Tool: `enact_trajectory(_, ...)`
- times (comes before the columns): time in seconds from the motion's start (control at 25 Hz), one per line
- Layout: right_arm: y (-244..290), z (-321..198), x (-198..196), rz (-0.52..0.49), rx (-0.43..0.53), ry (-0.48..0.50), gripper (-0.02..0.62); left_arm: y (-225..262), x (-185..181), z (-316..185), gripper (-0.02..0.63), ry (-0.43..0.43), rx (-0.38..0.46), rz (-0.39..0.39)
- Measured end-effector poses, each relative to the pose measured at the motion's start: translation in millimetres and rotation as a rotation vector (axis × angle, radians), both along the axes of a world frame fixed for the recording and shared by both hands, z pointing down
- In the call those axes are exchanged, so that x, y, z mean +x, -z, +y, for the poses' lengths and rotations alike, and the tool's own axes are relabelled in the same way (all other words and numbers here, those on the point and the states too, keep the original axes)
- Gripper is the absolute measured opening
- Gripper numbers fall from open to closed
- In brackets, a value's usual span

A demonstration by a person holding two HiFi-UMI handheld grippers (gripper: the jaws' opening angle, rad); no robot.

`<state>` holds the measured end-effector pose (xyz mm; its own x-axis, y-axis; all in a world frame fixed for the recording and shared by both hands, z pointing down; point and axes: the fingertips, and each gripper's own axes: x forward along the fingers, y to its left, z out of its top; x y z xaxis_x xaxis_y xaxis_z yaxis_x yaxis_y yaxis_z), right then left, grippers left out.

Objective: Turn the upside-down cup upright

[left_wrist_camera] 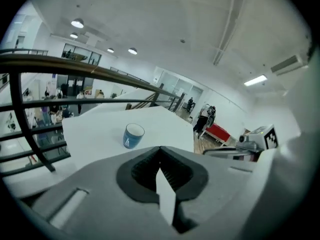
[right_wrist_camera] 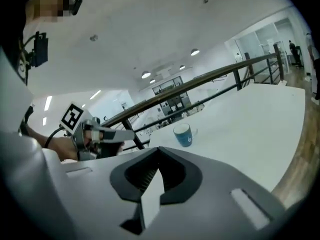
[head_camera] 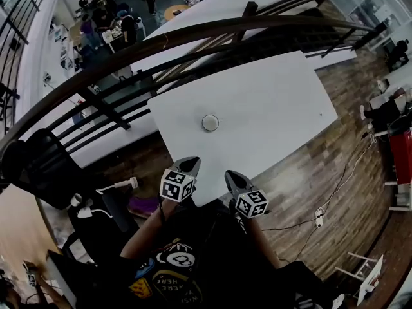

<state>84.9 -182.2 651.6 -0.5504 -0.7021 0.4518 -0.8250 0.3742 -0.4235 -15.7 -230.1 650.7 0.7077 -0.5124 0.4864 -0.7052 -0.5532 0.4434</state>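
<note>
We are seeing the blue cup point(left_wrist_camera: 133, 135) standing mouth-up on the white surface point(head_camera: 277, 102), ahead of the left gripper point(left_wrist_camera: 160, 151) and right gripper point(right_wrist_camera: 159, 151), both with jaws pressing together, empty. Only the gripper views are showing its blue wall (overhead, just a pale circle).

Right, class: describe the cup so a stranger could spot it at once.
Find the white table beside the dark railing. On it stands a cup, mouth up. It is the only blue thing on that white top.
</note>
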Motion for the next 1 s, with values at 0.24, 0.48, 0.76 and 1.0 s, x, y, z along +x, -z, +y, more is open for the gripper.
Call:
enact_trajectory(0.24,56.3,2.2,-7.7,0.025,0.156,0.053,0.002,44.6,34.7,53.3,0.005,-0.020,0.078,0.001)
enact_trajectory(0.48,75.9,80.2,14.2,-0.034,0.209,0.112,0.000,61.4,87.5,120.7,0.006,0.011,0.111,0.008)
enact_trajectory(0.76,39.9,217.2,98.0,-0.090,0.049,0.024,0.000,45.8,142.9,264.5,0.006,-0.076,0.114,-0.086)
enact_trajectory(1.0,67.6,258.1,88.5,-0.119,0.144,0.060,0.000,52.6,138.9,303.8,0.006,-0.018,0.117,-0.058)
